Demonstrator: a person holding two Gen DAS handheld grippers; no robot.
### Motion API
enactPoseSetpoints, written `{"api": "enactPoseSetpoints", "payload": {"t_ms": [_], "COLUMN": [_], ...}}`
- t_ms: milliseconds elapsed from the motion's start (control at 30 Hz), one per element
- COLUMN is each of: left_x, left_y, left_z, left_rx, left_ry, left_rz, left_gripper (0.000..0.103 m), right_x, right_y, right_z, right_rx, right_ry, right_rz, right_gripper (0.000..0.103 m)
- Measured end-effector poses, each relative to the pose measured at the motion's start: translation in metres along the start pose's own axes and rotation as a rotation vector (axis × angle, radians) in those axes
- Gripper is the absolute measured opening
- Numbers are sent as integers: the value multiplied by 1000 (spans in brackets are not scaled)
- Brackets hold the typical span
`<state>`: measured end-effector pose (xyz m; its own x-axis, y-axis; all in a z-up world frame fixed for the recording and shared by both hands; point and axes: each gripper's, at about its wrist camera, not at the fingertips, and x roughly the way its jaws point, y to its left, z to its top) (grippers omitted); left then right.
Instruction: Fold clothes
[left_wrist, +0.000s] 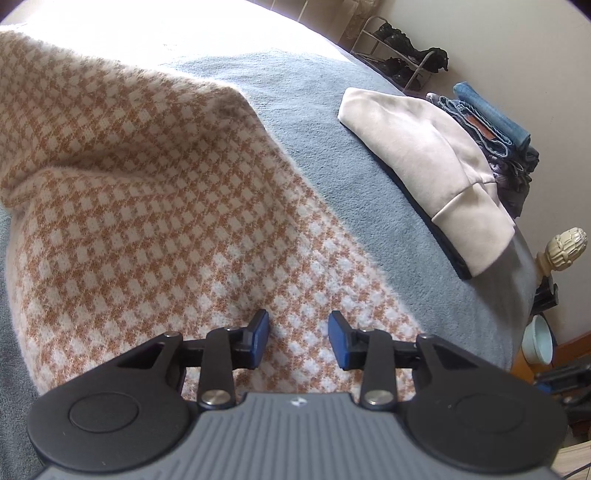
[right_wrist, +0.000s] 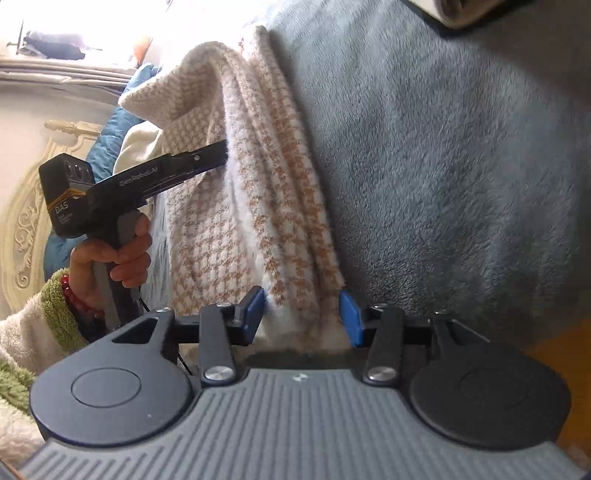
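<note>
Here the fuzzy cream-and-tan houndstooth knit garment (left_wrist: 140, 206) lies spread on the grey-blue fleece bed cover (left_wrist: 317, 155), one part of it raised in a soft ridge on the side away from the left gripper (left_wrist: 298, 339). That gripper hovers over the near part of the knit with its blue pads moderately apart and nothing pinched between them, probably ready to press or pin the cloth. Beside the knit, toward the bed's edge, a folded cream sweatshirt (left_wrist: 424, 162) rests on something dark, with folded blue jeans (left_wrist: 491, 118) beyond it, apparently the pile of finished pieces. In the right wrist view the knit (right_wrist: 266, 192) hangs in doubled layers, and its lower hem sits between the parted pads of the right gripper (right_wrist: 303, 317); the pads look close to the cloth, yet a firm clamp does not show. A person's hand (right_wrist: 118, 254), in a fluffy cream-and-green sleeve, holds the left gripper against the knit's upper fold, likely steadying it.
</note>
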<state>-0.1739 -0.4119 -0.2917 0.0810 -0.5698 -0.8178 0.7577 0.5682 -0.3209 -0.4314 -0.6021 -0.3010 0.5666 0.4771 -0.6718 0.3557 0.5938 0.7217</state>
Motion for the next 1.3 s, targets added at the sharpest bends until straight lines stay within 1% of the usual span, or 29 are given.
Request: {"api": "enactPoseSetpoints", "payload": {"t_ms": [67,100,167,200,267,367,400,467,533,567,633,700,800,833,900,933,967,1000,1033,1067,1167,1233,1300], "left_x": [0,0,-1,-3,-10,-24,-30,-45,-56,-59,-60,-53,-37,-33,-27,-25,-23,-22,-21,-20,-19,-19,-19], "left_y": [0,1,0,-1,0,2,5,14,27,34,50,66,79,81,85,87,89,92,95,98,108,112,115], "left_z": [-5,-7,-8,-7,-6,-6,-7,-6,-3,-1,3,3,0,-2,-5,-5,-6,-7,-8,-10,-13,-13,-13], "left_rx": [-7,-9,-13,-12,-5,13,13,-1,-29,-42,-70,-109,-156,-164,-179,-187,-197,-212,-227,-241,-275,-280,-282], "left_ry": [-22,-30,-35,-29,-21,-22,-29,-57,-92,-106,-117,-101,-80,-77,-80,-80,-82,-86,-90,-95,-102,-99,-97], "left_rz": [-7,-8,-8,-9,-18,-29,-32,-20,9,27,58,73,47,41,23,10,-2,-16,-30,-45,-94,-116,-136], "left_gripper": [41,41,41,41,40,40,40,40,40,40,41,40,37,37,38,38,37,37,37,37,34,31,29], "right_x": [-21,-27,-22,-17,6,48,59,82,102,109,128,147,179,189,211,220,229,237,240,240,216,200,194], "right_y": [16,29,57,71,105,144,155,180,197,206,219,232,248,251,257,256,255,254,252,251,243,229,203], "right_z": [17,34,65,80,106,143,151,166,180,187,200,212,230,236,247,252,258,263,266,267,275,291,316], "right_rx": [-75,-113,-223,-303,-475,-694,-748,-883,-947,-968,-987,-1008,-1014,-1004,-980,-952,-922,-891,-873,-858,-795,-715,-597], "right_ry": [-67,-113,-177,-206,-245,-249,-249,-263,-265,-246,-212,-191,-160,-146,-116,-90,-61,-32,-19,-9,-72,-123,-165], "right_rz": [-26,-31,-50,-59,-50,-48,-50,-62,-75,-73,-63,-51,-39,-39,-40,-27,-11,4,19,33,115,151,151], "right_gripper": [44,44,44,44,44,47,48,56,63,64,65,66,69,71,72,72,69,62,27,20,16,16,15]}}
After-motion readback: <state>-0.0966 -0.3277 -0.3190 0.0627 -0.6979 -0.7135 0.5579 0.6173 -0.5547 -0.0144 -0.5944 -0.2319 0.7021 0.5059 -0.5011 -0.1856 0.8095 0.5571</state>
